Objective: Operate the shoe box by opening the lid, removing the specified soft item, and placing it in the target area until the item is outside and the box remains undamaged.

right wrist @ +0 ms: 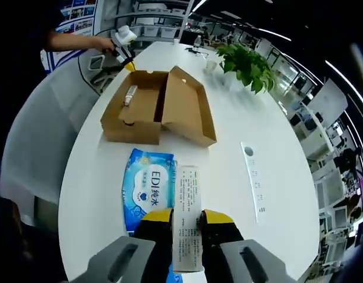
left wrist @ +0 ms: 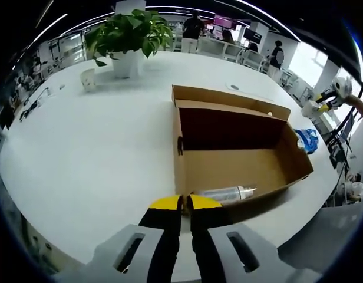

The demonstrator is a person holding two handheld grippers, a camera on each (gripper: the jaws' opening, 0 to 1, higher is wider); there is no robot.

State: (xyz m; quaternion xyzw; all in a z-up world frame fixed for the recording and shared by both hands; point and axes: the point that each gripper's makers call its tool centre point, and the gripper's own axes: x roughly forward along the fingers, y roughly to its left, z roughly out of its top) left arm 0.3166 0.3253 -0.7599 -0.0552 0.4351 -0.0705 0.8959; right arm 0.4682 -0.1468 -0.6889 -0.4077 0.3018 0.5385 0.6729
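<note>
The box [right wrist: 155,106] sat open on the white surface [right wrist: 228,147], a bottle [left wrist: 228,193] lying inside. The right gripper [right wrist: 186,218] pinched the wipes pack [right wrist: 149,188] by its white label, outside the box. The left gripper [left wrist: 185,203] hovered with fingers nearly closed, empty.

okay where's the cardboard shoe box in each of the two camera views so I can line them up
Left gripper view: the open shoe box lies right of centre, just beyond the left gripper, with a clear bottle inside at its near wall.
Right gripper view: the shoe box sits upper centre-left, beyond the blue wipes pack.
Shared landmark: the potted plant on the white table.
</note>
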